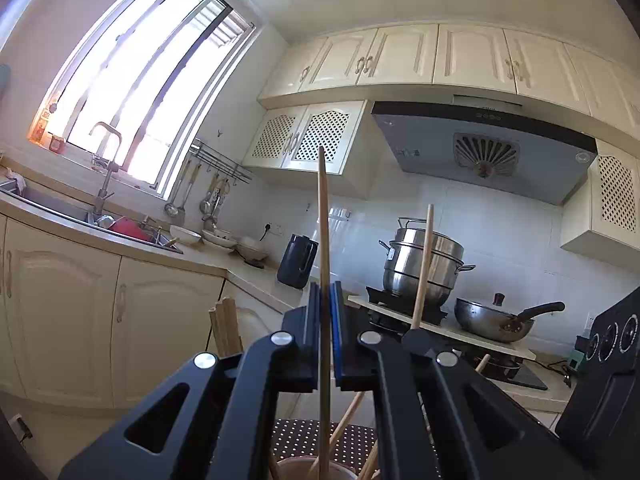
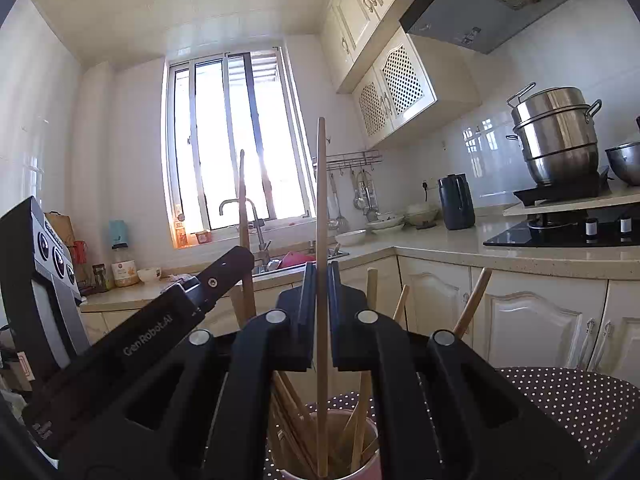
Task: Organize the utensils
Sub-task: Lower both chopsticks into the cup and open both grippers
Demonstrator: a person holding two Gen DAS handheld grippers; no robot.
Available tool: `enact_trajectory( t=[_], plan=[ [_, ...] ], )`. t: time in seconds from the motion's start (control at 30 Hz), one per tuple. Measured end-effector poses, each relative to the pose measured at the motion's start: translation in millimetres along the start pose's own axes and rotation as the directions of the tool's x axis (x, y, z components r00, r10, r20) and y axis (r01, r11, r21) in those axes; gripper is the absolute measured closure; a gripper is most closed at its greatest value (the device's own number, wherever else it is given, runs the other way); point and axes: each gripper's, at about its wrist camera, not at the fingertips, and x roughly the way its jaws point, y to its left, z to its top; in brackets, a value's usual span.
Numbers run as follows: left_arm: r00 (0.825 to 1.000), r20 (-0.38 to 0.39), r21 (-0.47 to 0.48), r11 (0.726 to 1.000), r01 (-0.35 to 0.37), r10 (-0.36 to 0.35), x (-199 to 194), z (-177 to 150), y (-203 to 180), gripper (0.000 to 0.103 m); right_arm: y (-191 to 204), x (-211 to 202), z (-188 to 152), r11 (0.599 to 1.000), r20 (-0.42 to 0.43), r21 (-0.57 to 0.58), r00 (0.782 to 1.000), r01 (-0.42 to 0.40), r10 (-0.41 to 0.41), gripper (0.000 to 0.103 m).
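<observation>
Since each wooden chopstick [image 1: 323, 220] [image 2: 321, 200] is light, stiff and smooth, both tongs [image 1: 327, 292] [image 2: 320, 276] pinch one tight at its middle, above the cup [image 2: 326, 440].

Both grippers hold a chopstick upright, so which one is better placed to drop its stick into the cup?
Probably the right gripper: its chopstick already reaches down into the cup. The left gripper's chopstick looks comparably placed.

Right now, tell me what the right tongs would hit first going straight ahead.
Probably the sink and faucet under the window; the way looks free until then. Depth is unclear. The right tongs are shut on a chopstick.
</observation>
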Motion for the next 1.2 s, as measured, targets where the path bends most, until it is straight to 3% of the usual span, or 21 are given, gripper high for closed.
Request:
enact_trajectory(
  t=[0.17, 0.57, 0.73, 0.93, 0.97, 1.03, 1.2],
  plan=[
    [0.999, -0.033, -0.011, 1.0, -0.011, 0.01, 14.3, -13.8, 4.6, 0.098, -4.2, 2.8, -11.2, 1.0, -0.017, 0.009, 1.0, -0.003, 0.003, 0.097],
    [0.989, -0.147, 0.07, 0.998, -0.006, 0.017, -13.4, -37.2, -1.0, 0.098, 3.3, -23.4, -29.8, 0.999, -0.117, -0.045, 0.993, 0.017, -0.022, 0.097],
    [0.97, -0.24, 0.097, 0.995, -0.004, 0.027, -21.8, -46.2, -0.9, 0.098, 0.7, -32.2, -40.9, 0.998, -0.185, -0.037, 0.981, 0.055, -0.061, 0.097],
    [0.942, -0.33, 0.169, 0.986, -0.012, 0.068, -28.6, -54.9, -5.0, 0.097, -0.2, -30.7, -53.3, 0.994, -0.297, -0.021, 0.948, 0.112, -0.113, 0.096],
    [0.939, -0.336, 0.177, 0.984, -0.01, 0.07, -30.8, -54.8, -5.1, 0.094, 0.8, -32.9, -53.3, 0.993, -0.301, -0.016, 0.947, 0.115, -0.115, 0.096],
    [0.928, -0.364, 0.185, 0.983, -0.014, 0.081, -35.2, -53.2, -4.7, 0.063, 5.0, -36.1, -50.6, 0.991, -0.313, -0.026, 0.941, 0.128, -0.13, 0.096],
    [0.921, -0.377, 0.201, 0.979, -0.023, 0.099, -52.5, -45.1, -5.9, 0.062, 12.8, -50.8, -40.8, 0.988, -0.317, -0.029, 0.936, 0.15, -0.152, 0.09]
  ],
)
